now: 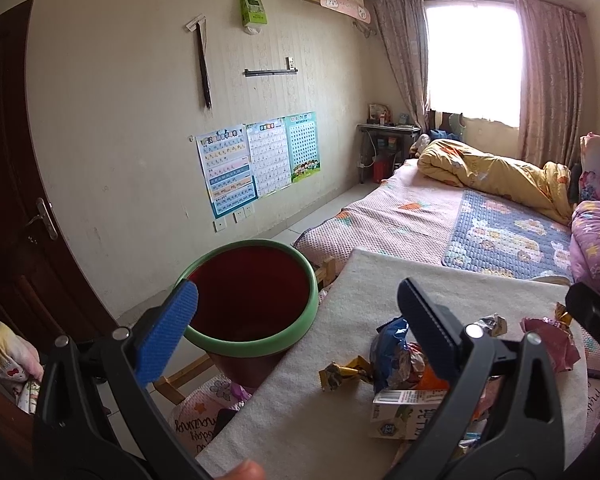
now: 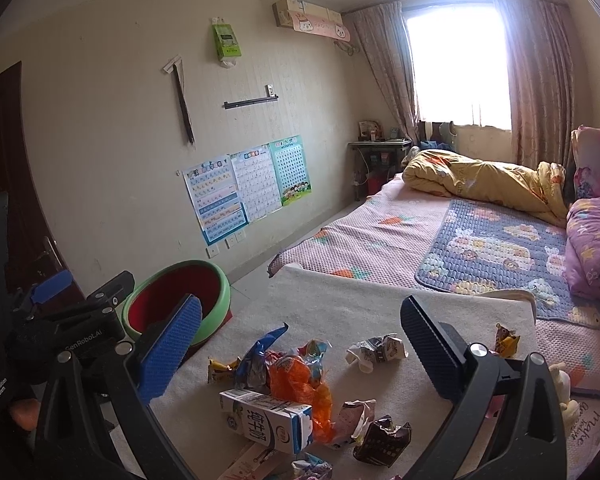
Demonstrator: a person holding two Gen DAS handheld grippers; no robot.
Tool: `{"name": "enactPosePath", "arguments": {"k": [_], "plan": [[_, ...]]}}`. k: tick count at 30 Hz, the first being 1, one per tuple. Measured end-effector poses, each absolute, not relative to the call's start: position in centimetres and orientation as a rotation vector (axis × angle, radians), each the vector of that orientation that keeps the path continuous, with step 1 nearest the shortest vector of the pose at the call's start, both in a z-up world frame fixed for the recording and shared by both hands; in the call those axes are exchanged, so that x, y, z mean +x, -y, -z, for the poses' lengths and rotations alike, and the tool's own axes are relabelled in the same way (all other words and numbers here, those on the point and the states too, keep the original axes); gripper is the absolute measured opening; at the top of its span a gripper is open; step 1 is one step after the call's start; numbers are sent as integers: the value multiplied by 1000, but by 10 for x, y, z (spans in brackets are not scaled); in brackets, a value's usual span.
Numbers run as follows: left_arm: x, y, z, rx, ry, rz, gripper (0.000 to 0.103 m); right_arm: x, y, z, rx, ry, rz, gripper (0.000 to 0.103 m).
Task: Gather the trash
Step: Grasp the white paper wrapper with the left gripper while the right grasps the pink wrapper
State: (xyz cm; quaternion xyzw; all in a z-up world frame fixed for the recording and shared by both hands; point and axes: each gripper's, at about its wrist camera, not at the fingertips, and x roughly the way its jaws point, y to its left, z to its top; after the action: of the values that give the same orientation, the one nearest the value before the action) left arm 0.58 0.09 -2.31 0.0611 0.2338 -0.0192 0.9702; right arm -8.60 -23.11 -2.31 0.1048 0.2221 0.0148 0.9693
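Note:
A pile of trash lies on a white towel (image 2: pixel 332 312) on the bed: a white milk carton (image 2: pixel 266 420), an orange wrapper (image 2: pixel 300 384), a blue wrapper (image 2: pixel 256 356), a crumpled white wrapper (image 2: pixel 376 350), a dark wrapper (image 2: pixel 384 438) and a yellow candy wrapper (image 2: pixel 506 340). A red bin with a green rim (image 1: pixel 252 296) stands beside the bed, left of the towel. My left gripper (image 1: pixel 300 324) is open and empty, between the bin and the trash. My right gripper (image 2: pixel 300 344) is open and empty above the pile. The carton (image 1: pixel 408 412) shows in the left wrist view.
The bed (image 2: pixel 400 220) carries a yellow quilt (image 2: pixel 480 184), a blue mat (image 2: pixel 496 256) and pink pillows (image 2: pixel 592 240). A dark door (image 1: pixel 16 184) is at left, posters (image 1: pixel 256 160) hang on the wall, a small desk (image 1: pixel 388 136) stands by the curtained window.

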Motion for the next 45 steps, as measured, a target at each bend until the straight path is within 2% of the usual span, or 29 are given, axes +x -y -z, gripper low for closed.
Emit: {"name": "enactPosePath", "arguments": {"k": [5,12,14,16,18,20,22,24,26,27,29,32,41,45], "plan": [[4,-2,34,145,-479,82,98,-87,235,38,218,-471,-65,96],[-3,13,89,195,-660,321,98,-97,237,98,193,-724,-107,96],[-11,21,109,223,-723,399,94,-105,235,117,187,-789,-123,96],[-19,31,132,250,-809,486,85,-113,234,137,183,-857,-144,96],[-23,40,158,280,-898,536,77,-119,236,154,212,-917,-178,90],[-25,44,180,269,-981,562,72,-121,239,168,250,-980,-219,76],[-26,46,197,246,-1050,583,65,-122,239,179,249,-1022,-221,70],[-25,49,209,237,-1092,589,59,-122,237,188,246,-1054,-237,68],[-23,49,216,220,-1129,605,50,-122,234,195,239,-1070,-257,59],[-22,48,216,210,-1139,617,41,-122,232,195,239,-1071,-269,55],[-22,48,214,209,-1135,626,37,-124,230,198,247,-1069,-293,38],[-23,49,209,204,-1110,644,35,-126,233,191,276,-1039,-322,25],[-27,41,152,204,-901,646,31,-134,255,137,329,-821,-310,21],[-24,35,123,184,-805,633,24,-131,254,108,338,-716,-299,21]]}}
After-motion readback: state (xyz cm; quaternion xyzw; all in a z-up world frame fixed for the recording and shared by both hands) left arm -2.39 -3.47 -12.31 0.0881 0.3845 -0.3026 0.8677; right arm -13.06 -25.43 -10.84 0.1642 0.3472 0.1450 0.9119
